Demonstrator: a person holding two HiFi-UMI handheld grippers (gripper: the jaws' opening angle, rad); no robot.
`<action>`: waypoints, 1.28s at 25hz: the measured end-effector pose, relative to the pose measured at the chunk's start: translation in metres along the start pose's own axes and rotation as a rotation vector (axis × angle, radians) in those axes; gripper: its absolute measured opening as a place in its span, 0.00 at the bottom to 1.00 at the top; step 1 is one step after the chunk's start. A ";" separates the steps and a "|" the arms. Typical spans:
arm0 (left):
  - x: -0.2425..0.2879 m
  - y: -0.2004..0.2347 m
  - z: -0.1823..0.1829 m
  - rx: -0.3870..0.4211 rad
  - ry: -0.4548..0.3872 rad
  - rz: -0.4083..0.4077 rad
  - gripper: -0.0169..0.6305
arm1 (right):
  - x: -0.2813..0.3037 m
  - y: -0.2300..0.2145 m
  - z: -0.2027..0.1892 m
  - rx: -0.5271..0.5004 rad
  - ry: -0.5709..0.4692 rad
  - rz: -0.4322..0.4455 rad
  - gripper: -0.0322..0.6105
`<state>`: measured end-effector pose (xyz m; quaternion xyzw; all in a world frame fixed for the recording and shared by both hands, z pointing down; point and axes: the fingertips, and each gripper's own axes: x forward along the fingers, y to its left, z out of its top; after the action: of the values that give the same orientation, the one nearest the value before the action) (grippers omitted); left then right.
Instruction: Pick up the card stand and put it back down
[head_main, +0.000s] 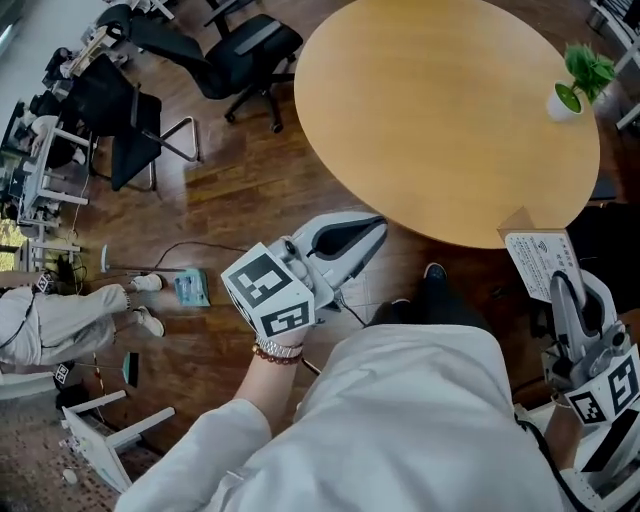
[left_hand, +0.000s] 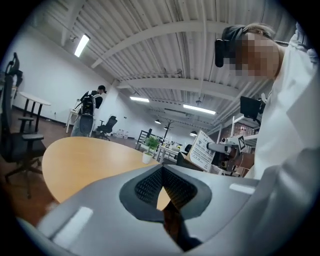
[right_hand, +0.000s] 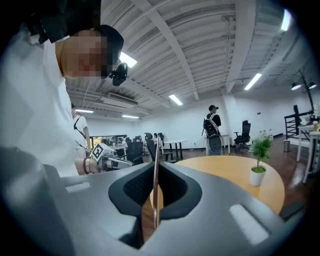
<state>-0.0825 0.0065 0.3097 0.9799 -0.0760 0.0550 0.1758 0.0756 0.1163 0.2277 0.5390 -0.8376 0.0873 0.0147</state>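
Pale round wooden table (head_main: 440, 120) on a dark plank floor (head_main: 230, 200). Bare top apart from a small potted plant (head_main: 575, 85) in a white pot, close to the far right rim. Black office chairs (head_main: 240, 45) off the table's far left side. On the boards to the left, a thin cable, a small teal object (head_main: 190, 288), and the legs of a seated person (head_main: 60, 320) in light trousers and white shoes.

Beyond the table, an open-plan office with white walls, a ribbed white ceiling with beams and strip lights, and more desks and chairs. Past the table's far side, a standing person with a backpack (right_hand: 214, 130).

Card stand (head_main: 540, 262) clamped edge-on between the jaws of the right gripper (head_main: 560, 282), held at the table's near right rim and well apart from the plant. On its white face, a Wi-Fi symbol at the top and rows of print below, too small to read. Tan backing behind the card.

Left gripper (head_main: 378, 225) just short of the table's near edge, jaws closed tip to tip with nothing between them. Black-and-white square markers on both grippers' cubes. Bead bracelet (head_main: 278, 352) on the left wrist.
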 end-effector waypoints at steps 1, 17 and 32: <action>-0.001 0.001 -0.006 -0.008 0.001 -0.001 0.01 | 0.001 -0.003 0.000 -0.006 -0.002 0.000 0.08; 0.150 0.076 0.041 -0.002 0.103 0.007 0.01 | 0.121 -0.212 -0.017 0.004 0.157 0.154 0.08; 0.198 0.214 0.000 -0.191 0.132 0.211 0.01 | 0.360 -0.402 -0.169 0.136 0.291 0.276 0.08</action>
<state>0.0764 -0.2178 0.4085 0.9396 -0.1716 0.1301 0.2661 0.2770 -0.3427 0.4896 0.4005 -0.8848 0.2217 0.0872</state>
